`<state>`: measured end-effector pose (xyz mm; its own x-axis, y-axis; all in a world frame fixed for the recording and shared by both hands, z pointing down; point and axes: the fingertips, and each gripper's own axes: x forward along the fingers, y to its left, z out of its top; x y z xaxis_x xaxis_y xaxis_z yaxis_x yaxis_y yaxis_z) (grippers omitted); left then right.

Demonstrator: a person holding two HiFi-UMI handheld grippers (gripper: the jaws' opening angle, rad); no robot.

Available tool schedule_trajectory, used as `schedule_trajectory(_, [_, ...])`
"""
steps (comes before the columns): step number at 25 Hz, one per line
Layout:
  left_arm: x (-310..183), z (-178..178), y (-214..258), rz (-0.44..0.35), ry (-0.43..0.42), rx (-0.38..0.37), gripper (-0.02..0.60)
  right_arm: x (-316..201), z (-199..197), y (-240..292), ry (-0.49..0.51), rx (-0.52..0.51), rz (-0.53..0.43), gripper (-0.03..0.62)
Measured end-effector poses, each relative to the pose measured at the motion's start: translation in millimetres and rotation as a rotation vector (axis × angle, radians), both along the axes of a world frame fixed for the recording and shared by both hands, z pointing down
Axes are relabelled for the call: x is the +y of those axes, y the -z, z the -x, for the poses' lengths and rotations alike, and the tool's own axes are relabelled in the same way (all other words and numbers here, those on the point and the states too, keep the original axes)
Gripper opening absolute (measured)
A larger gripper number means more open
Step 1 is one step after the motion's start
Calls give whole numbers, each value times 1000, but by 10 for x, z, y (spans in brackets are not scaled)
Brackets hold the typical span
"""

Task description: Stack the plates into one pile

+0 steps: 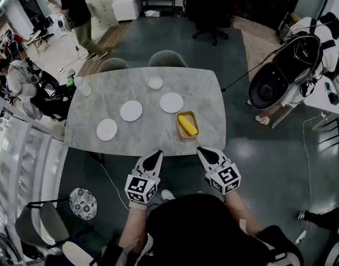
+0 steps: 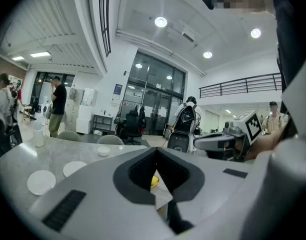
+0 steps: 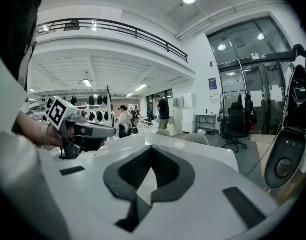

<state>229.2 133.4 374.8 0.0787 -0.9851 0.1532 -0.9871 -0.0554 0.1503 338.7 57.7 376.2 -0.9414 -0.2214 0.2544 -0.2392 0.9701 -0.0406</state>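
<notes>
Head view: three flat round white plates, none stacked, on the grey marble table (image 1: 205, 90). They run diagonally from centre-left up toward centre: left plate (image 1: 107, 129), middle plate (image 1: 131, 111), right plate (image 1: 171, 102). A small white bowl (image 1: 155, 83) sits above them, and a tan tray (image 1: 187, 126) with something yellow in it sits right of the row. The left hand-held gripper (image 1: 157, 156) and right hand-held gripper (image 1: 203, 150) are lower centre at the table's near edge, below the plates and apart from them. The right one is just below the tray. Forearms come up from the bottom of the frame, tips angled slightly toward each other

Left gripper view: jaws closed together with nothing between them, pointing roughly level over the table. Two plates lie lower left, past the jaws, with the bowl further back. The right hand-held gripper shows at the right

Right gripper view: jaws together and empty, table top beyond the tips. The left hand-held gripper is at frame left, gripped in a hand
</notes>
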Motion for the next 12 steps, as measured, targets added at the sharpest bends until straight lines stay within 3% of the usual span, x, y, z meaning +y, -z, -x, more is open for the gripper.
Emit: schedule_trajectory(12, [76, 608, -276, 18, -38, -17, 6, 46, 478, -281, -72, 14, 22, 16])
